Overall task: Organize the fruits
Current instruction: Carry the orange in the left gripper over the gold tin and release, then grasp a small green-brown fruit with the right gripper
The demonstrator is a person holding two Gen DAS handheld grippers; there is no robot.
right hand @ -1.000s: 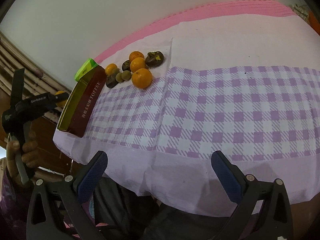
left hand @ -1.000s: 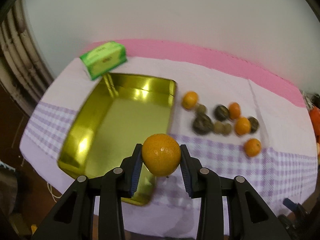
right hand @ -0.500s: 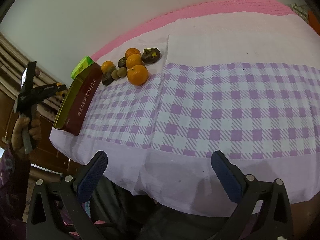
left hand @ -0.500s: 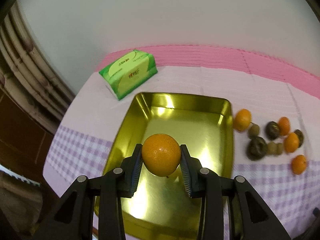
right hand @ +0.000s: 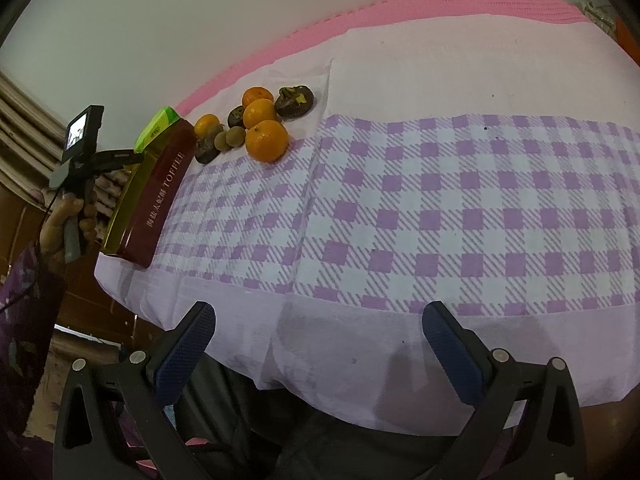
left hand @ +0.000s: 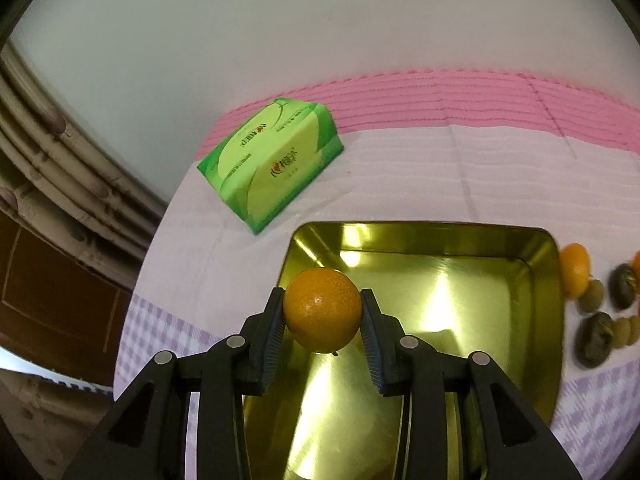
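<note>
My left gripper (left hand: 322, 314) is shut on an orange tangerine (left hand: 322, 309) and holds it above the near left part of a shiny gold tin tray (left hand: 500, 276). The tray has nothing else in it. More tangerines and dark and small brownish fruits (left hand: 596, 332) lie on the cloth just right of the tray. In the right wrist view the same fruit cluster (right hand: 264, 128) sits beside the tray's dark red wall (right hand: 160, 204). My right gripper (right hand: 318, 340) stands open over the table's near edge, with nothing between its fingers.
A green tissue pack (left hand: 272, 164) lies behind the tray's far left corner. The table carries a purple checked cloth (right hand: 440, 208) with a pink strip along the wall. A hand (right hand: 68, 220) holds the left gripper off the table's left end.
The left gripper has carried the tangerine leftward and forward over the tray, which now fills the lower view; the loose fruits have slid to the right edge. The right gripper has hardly moved.
</note>
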